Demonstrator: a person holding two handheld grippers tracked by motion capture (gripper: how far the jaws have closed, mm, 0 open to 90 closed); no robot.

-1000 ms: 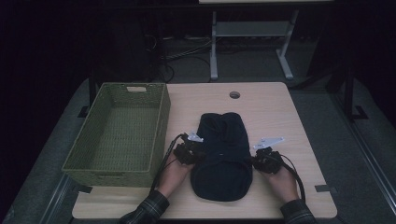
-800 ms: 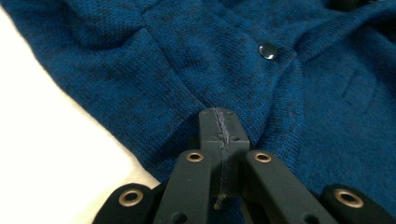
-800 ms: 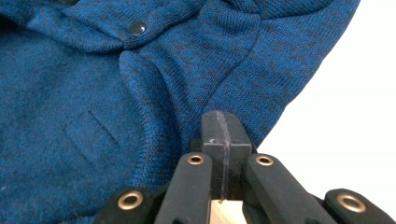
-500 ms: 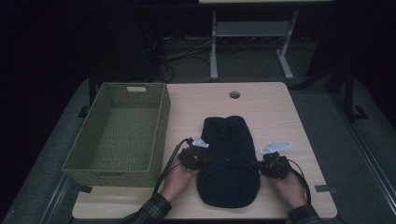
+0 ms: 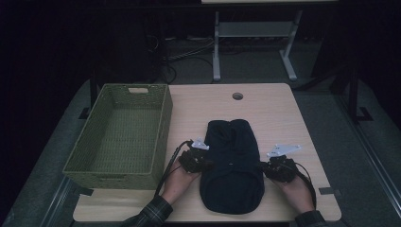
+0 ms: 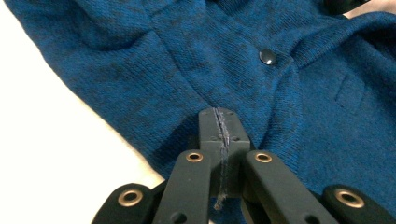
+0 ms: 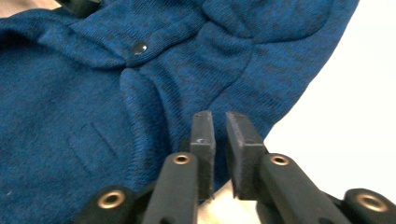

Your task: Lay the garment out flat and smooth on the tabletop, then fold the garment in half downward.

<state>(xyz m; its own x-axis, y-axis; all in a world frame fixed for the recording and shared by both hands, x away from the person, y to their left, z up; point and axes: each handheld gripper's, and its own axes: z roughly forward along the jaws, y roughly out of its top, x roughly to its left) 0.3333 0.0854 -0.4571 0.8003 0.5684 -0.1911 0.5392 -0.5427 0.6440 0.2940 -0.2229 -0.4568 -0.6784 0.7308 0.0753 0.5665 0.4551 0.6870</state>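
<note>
A folded dark blue knitted garment (image 5: pixel 232 165) lies on the pale wooden table (image 5: pixel 274 109), at 3 o'clock from the empty green woven basket (image 5: pixel 120 135). The left gripper (image 6: pixel 219 122) pinches its edge with jaws fully together; the right gripper (image 7: pixel 219 123) stands slightly parted at the opposite edge. Folding looks well advanced, and basket placement probably remains.

- Basket (image 5: pixel 118 135) on table (image 5: pixel 283 109), left side.
- Garment (image 5: pixel 232 165) right of basket, near front edge.
- Left gripper (image 5: pixel 201 163) and right gripper (image 5: pixel 269 169) flank garment.
</note>
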